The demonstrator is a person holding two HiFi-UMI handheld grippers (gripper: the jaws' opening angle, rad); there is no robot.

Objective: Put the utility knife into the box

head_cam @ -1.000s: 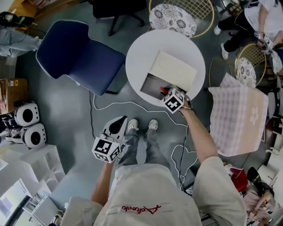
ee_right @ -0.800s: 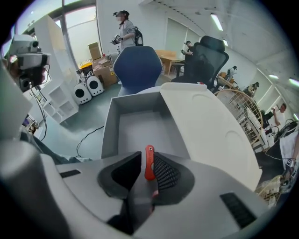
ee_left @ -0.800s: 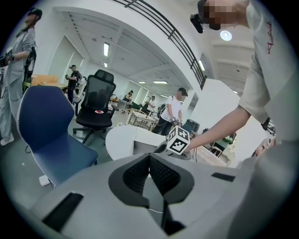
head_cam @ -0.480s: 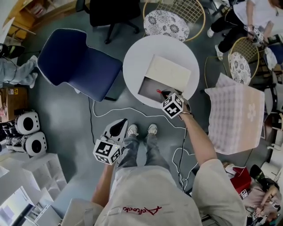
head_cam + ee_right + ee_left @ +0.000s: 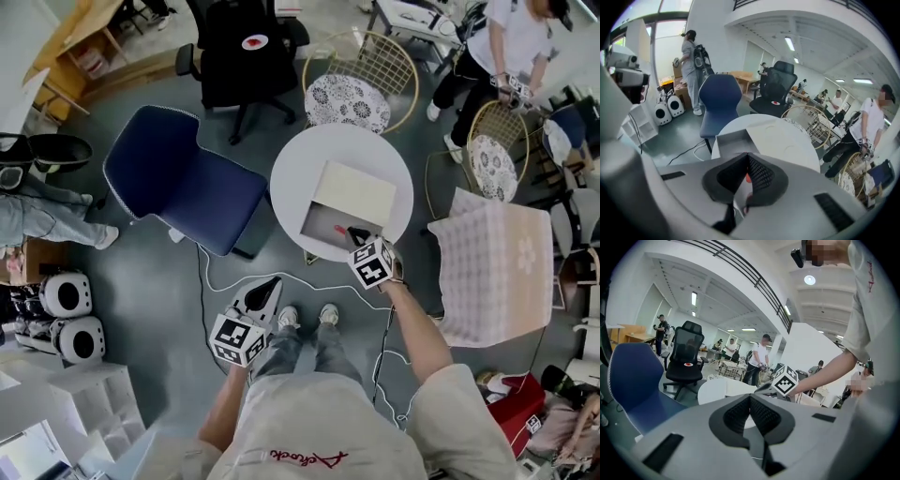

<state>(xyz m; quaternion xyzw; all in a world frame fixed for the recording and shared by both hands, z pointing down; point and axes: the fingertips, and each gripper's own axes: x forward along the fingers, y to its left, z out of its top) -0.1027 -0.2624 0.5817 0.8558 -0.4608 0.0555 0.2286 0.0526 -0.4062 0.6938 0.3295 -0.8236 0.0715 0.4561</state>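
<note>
A white box [image 5: 354, 195] lies on the round white table [image 5: 291, 169] with its lid folded back and its grey tray open. The red utility knife [image 5: 339, 230] lies in the tray at its near edge. My right gripper [image 5: 357, 233] is at that edge, just right of the knife, its jaws shut with nothing between them. In the right gripper view the gripper [image 5: 748, 159] looks down on the box [image 5: 729, 140], and the knife [image 5: 748, 178] shows red behind the closed pads. My left gripper [image 5: 272, 282] hangs low over the floor, away from the table, shut and empty [image 5: 750, 397].
A blue chair [image 5: 178, 183] stands left of the table, a black office chair [image 5: 246, 56] behind it, and a wire chair with a floral cushion [image 5: 347, 98] at the back. A checked cloth [image 5: 492, 267] hangs to the right. A white cable [image 5: 234, 274] runs across the floor.
The head view has pulled back and shows more of the room. The right gripper stays at the box's near edge beside the knife; the left gripper still hangs low.
</note>
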